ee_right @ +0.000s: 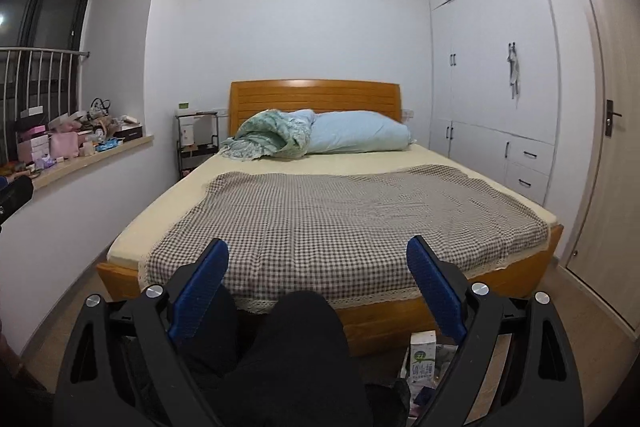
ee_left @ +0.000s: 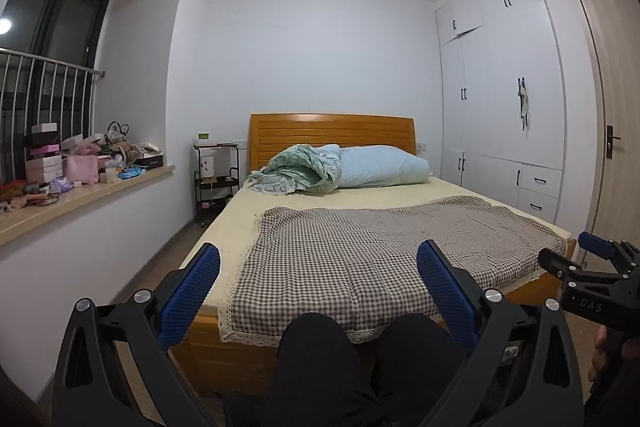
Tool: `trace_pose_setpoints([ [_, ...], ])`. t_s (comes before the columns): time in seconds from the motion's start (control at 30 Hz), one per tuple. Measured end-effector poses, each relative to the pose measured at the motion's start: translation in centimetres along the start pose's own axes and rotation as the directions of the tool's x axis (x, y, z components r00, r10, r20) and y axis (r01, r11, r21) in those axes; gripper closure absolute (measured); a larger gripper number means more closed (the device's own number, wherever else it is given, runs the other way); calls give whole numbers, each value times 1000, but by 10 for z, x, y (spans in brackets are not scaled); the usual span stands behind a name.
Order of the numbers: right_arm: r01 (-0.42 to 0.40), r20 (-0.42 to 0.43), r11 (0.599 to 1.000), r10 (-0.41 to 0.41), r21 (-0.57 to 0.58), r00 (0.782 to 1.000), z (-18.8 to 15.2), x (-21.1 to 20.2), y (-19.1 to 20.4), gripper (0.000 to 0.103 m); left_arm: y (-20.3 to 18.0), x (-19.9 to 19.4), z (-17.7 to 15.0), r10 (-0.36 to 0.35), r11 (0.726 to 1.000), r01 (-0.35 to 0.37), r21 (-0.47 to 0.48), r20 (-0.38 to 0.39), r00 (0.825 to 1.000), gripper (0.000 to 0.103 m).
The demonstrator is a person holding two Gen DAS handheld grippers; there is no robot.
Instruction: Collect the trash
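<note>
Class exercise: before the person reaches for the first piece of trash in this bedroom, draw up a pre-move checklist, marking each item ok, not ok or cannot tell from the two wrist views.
1. Left gripper open, holding nothing: ok.
2. Right gripper open, holding nothing: ok.
3. A trash item in sight: ok, a milk carton stands on the floor by the bed foot.
4. Path to the carton free: not ok, the person's knees sit beside it.
5. A bin or bag to drop trash in: cannot tell, none identifiable.
6. Checked cloth free of litter: ok.
</note>
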State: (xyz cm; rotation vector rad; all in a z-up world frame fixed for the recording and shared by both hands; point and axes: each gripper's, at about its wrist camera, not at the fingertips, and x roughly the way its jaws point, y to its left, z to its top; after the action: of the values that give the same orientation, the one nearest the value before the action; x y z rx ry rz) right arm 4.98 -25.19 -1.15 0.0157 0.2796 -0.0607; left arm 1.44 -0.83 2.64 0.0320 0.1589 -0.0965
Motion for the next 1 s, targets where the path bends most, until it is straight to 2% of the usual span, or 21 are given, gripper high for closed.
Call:
trace_pose_setpoints([
  [0.1, -13, -30, 1000, 13, 5, 999, -4, 5, 0, 16, -4, 0, 0, 0, 1000, 0, 17, 0, 1000, 7],
  [0.4, -36, -11, 999, 36, -26, 999, -8, -2, 6, 16, -13, -2, -4, -19, 999, 20, 42, -6, 1000, 7],
  [0.53, -9, -6, 999, 9, -40, 1000, -10, -4, 7, 16, -12, -5, -4, -12, 999, 12, 40, 5, 1000, 7],
  [1.0, -14, -9, 999, 14, -36, 1000, -8, -6, 7, 16, -9, -3, 0, -9, 1000, 9, 22, -10, 1000, 7],
])
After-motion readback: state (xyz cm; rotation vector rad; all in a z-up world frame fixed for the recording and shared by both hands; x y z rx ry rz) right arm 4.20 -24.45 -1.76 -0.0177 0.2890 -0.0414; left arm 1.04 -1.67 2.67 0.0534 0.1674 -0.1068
